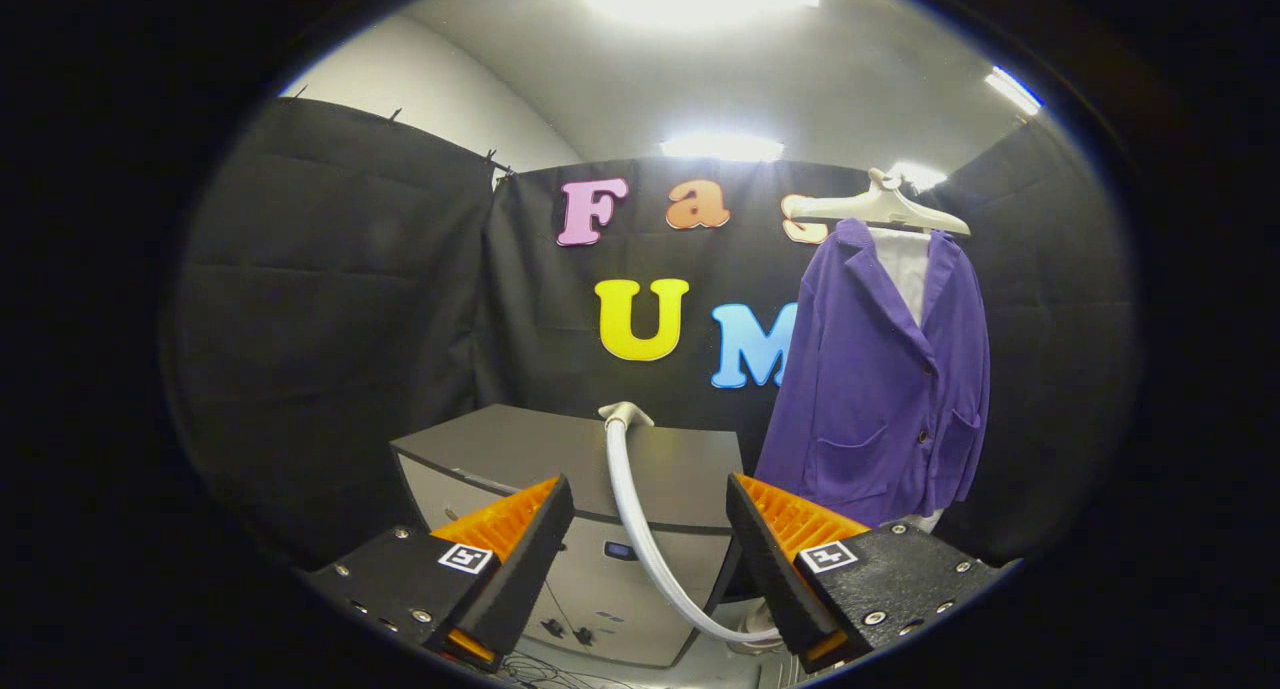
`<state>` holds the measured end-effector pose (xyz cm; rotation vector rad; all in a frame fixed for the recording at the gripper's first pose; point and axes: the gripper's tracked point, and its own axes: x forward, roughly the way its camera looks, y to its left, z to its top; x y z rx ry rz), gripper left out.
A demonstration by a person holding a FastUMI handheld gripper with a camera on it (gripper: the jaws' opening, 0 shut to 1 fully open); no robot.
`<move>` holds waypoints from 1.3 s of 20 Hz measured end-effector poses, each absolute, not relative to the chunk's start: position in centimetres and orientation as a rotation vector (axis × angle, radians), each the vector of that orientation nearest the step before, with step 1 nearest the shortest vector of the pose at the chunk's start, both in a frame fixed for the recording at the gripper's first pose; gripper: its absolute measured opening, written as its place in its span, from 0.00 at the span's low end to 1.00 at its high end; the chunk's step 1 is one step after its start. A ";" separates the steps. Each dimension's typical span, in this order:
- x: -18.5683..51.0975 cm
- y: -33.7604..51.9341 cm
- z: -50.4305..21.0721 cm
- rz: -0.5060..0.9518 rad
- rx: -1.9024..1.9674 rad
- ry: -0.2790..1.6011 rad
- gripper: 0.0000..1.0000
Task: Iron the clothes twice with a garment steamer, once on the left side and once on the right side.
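The gripper (650, 544) has its fingers spread wide, holding nothing. Between them runs the white steamer hose (640, 529), rising to the grey cabinet (600, 459). Beyond the right finger hangs the purple jacket (880, 389) on a white hanger (880, 207), well apart.

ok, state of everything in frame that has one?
gripper: fingers open, holding nothing
steamer head: resting on the cabinet, ungrasped
hose: hangs down the cabinet front, between the fingers
jacket: hanging on hanger, front buttoned
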<state>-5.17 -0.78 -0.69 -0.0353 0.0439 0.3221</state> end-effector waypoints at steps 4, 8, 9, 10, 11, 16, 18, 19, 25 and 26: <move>-4.7 -0.4 1.4 0.383 0.037 0.088 0.95; 0.8 0.9 5.2 0.362 0.057 0.048 0.94; 2.5 1.3 5.4 0.353 0.064 0.058 0.94; 4.4 1.6 5.9 0.326 0.072 0.052 0.94; 6.5 1.8 6.5 0.301 0.080 0.049 0.94; 15.6 4.1 6.2 0.181 0.110 0.138 0.92; 18.9 5.2 5.6 0.152 0.109 0.178 0.92; 20.4 5.9 5.2 0.142 0.106 0.198 0.92; 28.6 8.7 1.5 0.073 0.211 0.356 0.92; 30.0 9.1 0.8 0.062 0.226 0.381 0.91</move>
